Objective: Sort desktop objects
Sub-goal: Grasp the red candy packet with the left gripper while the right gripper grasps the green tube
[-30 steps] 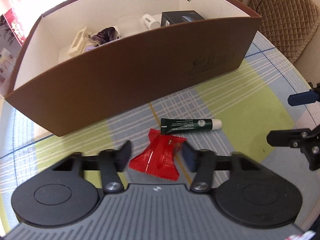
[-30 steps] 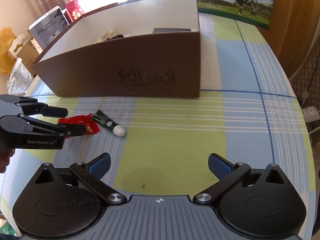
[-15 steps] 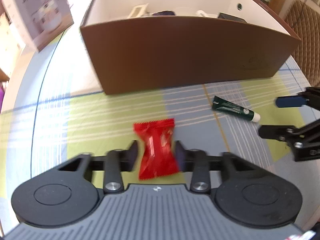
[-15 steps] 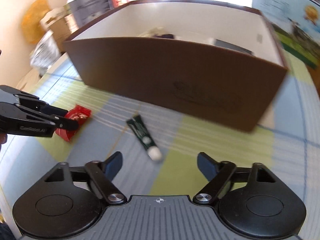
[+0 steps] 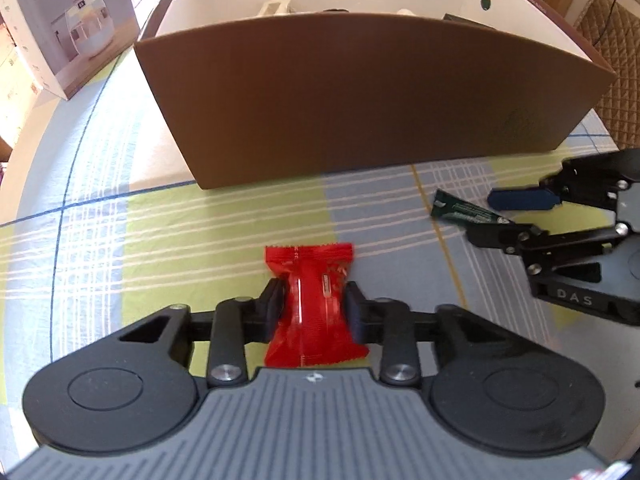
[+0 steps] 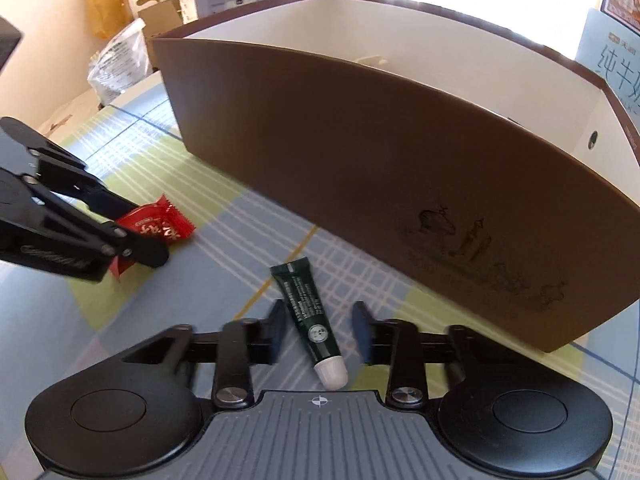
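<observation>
Checked cloth in blue, green and white covers the surface (image 5: 120,216). From the left wrist view, a white humidifier carton (image 5: 68,28) stands far left and a quilted chair back (image 5: 616,40) far right. A large brown cardboard box (image 5: 360,96) with a white inside sits ahead. The left tool (image 5: 312,304) is clamped on a red crinkle-edged candy wrapper (image 5: 308,300) just above the cloth.

From the right wrist view, the right tool (image 6: 320,334) is low and level, its fingers apart on either side of a dark green tube with a white cap (image 6: 308,312), which lies flat before the box.
</observation>
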Demonstrator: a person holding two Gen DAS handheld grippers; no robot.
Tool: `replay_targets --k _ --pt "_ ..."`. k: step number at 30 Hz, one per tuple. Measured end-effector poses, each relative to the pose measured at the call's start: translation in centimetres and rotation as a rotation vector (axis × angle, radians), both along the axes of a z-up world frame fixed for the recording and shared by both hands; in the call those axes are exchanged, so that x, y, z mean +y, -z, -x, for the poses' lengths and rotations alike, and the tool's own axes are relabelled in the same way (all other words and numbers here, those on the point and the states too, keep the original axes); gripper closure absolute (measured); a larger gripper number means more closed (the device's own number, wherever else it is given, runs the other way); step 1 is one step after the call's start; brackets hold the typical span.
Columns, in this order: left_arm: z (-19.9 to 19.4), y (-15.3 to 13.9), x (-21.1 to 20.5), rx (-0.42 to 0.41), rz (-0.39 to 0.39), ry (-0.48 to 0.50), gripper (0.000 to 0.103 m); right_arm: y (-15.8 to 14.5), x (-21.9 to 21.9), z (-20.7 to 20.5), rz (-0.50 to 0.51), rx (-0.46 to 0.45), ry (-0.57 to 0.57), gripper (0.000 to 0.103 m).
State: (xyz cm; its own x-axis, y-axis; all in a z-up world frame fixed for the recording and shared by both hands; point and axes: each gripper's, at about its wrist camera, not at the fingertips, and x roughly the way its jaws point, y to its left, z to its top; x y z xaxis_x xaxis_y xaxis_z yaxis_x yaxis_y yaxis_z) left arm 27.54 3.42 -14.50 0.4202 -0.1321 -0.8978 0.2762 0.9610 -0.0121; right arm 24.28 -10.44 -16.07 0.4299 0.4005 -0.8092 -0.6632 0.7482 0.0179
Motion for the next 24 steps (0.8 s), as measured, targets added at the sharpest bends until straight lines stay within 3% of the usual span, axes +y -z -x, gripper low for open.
replay_targets --k 1,17,24 --pt "0.1 0.0 -0.1 0.000 -0.001 -0.002 0.076 0.0 0.1 0.2 0.004 -0.005 -0.010 0.089" --pt "2.9 -0.7 -1.4 0.032 0.032 0.006 0.079 -0.7 -1.1 3.8 -0.003 0.053 0.022 0.089" --pt "4.2 -1.3 -1.5 0.022 0.049 0.016 0.079 -1.0 -2.1 4.5 -0.050 0.126 0.084 0.089"
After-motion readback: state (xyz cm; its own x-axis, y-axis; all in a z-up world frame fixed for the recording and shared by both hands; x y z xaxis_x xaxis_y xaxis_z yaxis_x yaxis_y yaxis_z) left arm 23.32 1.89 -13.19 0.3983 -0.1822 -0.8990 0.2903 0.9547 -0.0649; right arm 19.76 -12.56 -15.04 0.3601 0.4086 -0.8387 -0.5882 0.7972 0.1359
